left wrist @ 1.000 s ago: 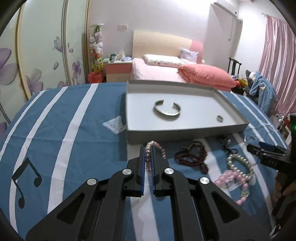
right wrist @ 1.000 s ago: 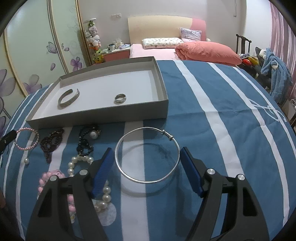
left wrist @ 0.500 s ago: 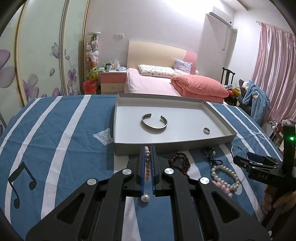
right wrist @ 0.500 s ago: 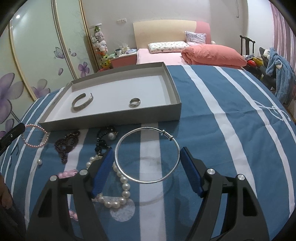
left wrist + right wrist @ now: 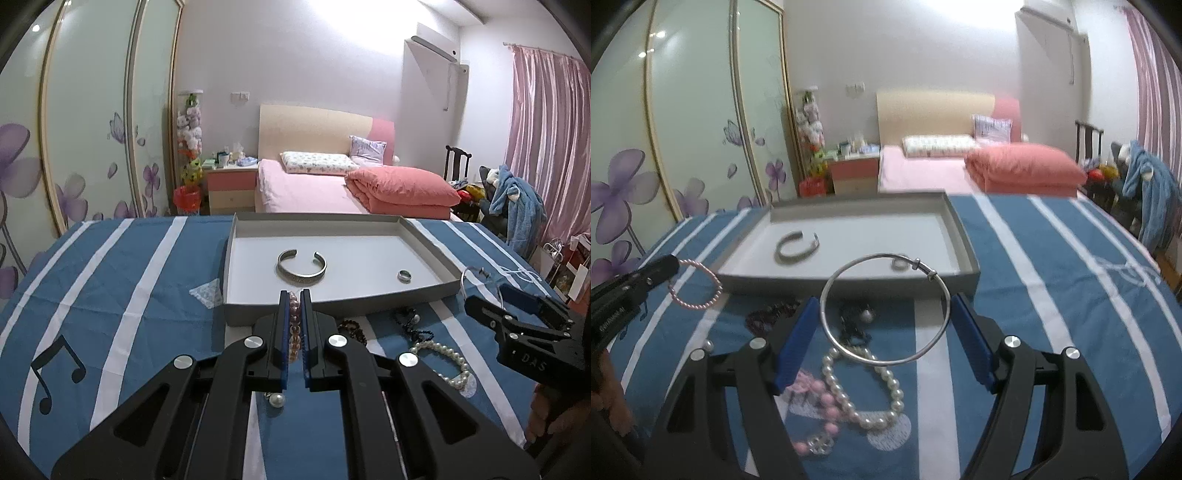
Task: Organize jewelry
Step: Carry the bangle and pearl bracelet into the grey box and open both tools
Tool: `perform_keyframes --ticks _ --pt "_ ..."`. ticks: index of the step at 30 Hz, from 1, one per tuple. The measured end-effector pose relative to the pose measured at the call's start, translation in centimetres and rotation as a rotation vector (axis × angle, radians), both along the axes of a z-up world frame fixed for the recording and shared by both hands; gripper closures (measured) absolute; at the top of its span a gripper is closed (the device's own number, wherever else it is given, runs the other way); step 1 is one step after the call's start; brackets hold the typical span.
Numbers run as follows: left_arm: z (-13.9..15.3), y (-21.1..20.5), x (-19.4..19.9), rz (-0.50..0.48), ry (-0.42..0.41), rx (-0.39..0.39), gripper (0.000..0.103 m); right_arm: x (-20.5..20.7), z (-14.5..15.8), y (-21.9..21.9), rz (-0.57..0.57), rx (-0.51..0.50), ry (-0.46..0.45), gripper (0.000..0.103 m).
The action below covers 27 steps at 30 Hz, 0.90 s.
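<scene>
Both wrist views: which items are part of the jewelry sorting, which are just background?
Job:
grey shallow tray
silver cuff
small ring
pink bead bracelet
thin silver bangle
white pearl strand

Background:
pink bed
blue robe

A surface under a blue cloth with white stripes (image 5: 110, 295) carries a shallow grey cardboard tray (image 5: 428, 243), with white pearl beads (image 5: 864, 384), pink beads (image 5: 816, 398) and dark beads (image 5: 352, 328) in front of that tray.
</scene>
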State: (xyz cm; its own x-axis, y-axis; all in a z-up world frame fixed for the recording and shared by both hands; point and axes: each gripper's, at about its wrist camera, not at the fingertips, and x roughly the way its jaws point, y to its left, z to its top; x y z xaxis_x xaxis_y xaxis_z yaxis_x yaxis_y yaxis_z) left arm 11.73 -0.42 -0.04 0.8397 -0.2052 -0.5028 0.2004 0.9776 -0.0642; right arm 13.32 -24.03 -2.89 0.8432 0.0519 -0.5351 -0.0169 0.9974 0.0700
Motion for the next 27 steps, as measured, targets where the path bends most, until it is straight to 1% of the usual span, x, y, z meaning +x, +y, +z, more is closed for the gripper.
perform_keyframes --ticks 11,22,27 --pt "1.3 -1.7 -0.1 0.012 -0.086 0.012 0.097 -1.2 2.9 1.2 -0.02 -0.043 -0.214 0.032" --pt "2.2 -2.8 1.4 0.021 -0.143 0.024 0.097 0.5 4.7 1.2 -0.039 -0.039 -0.299 0.032" --pt "2.3 -3.3 2.6 0.024 -0.157 0.026 0.097 1.7 4.9 1.0 -0.045 -0.034 -0.311 0.032"
